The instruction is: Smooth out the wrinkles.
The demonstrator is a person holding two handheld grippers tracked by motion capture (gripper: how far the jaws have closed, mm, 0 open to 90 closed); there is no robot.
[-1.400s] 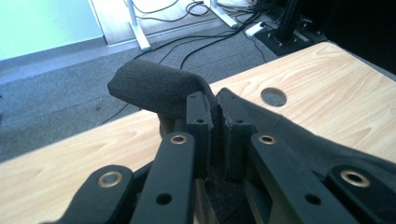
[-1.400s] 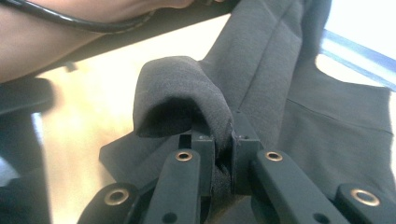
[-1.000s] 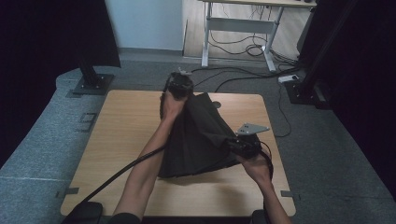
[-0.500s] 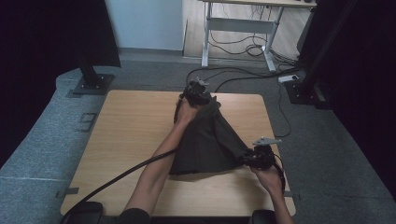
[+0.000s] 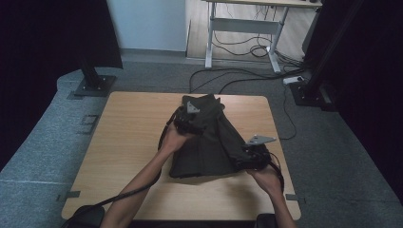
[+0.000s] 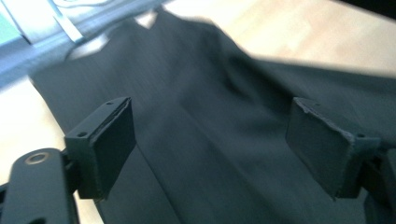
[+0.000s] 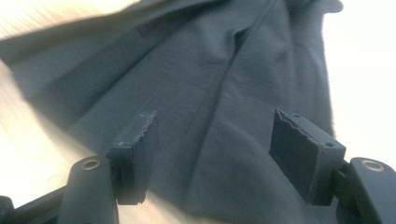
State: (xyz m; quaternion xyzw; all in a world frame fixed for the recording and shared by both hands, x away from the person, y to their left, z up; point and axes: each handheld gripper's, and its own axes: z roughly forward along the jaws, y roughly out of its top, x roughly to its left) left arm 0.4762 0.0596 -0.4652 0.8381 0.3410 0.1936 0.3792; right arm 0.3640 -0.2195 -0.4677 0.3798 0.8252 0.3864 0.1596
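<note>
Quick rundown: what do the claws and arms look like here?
Both claws, left and right, are black, each topped by a grey three-cornered plate. A black cable trails from the left one along the forearm. Close up, each has two flat black rectangular pads with frayed edges and small screw holes. Forearms are bare, no sleeves.

Grey carpet floor [image 5: 43, 156] surrounds the wooden table [image 5: 128, 142], with a white-legged desk [image 5: 247, 23] and cables [image 5: 237, 78] beyond.

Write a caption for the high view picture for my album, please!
Two hand-held grippers, left and right, open over a dark cloth on a wooden table.
</note>
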